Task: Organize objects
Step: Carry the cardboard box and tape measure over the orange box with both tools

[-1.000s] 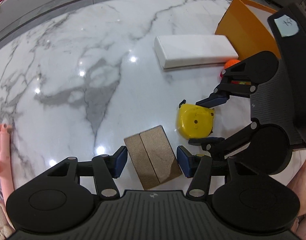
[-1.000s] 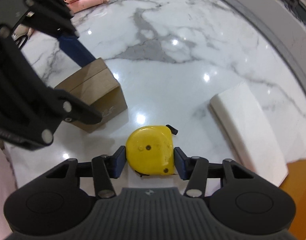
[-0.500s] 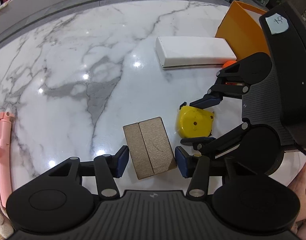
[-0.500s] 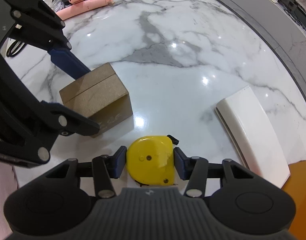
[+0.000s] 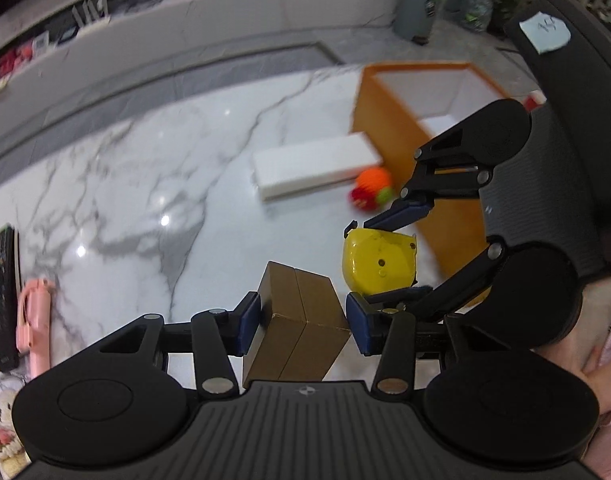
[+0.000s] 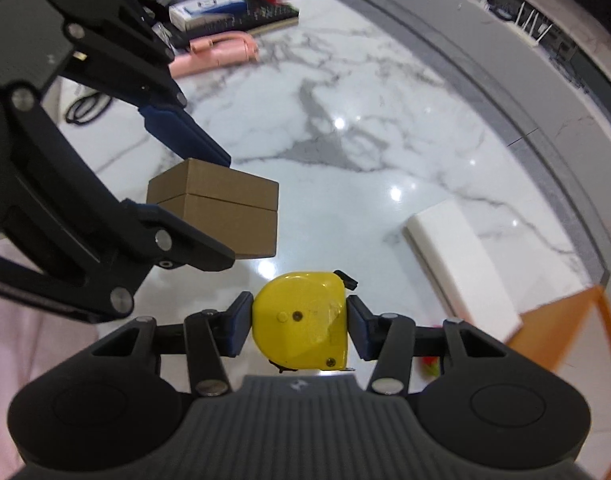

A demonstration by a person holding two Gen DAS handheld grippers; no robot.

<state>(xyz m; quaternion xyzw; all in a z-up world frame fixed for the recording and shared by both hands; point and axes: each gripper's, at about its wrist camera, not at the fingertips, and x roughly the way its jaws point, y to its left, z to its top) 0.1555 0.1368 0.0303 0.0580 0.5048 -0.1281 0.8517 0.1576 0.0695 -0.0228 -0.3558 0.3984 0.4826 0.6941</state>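
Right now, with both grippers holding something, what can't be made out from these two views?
- Orange box interior: left wrist view, motion blur; the right gripper covers its near side.
- Small orange and red item: blurred, kind unclear.
- Brown box underside: hidden in both views.
- Yellow tape measure far face: turned away.
- Note on the right gripper: writing too small.
- Clutter beyond the pink item: blurred, cut by the left gripper.
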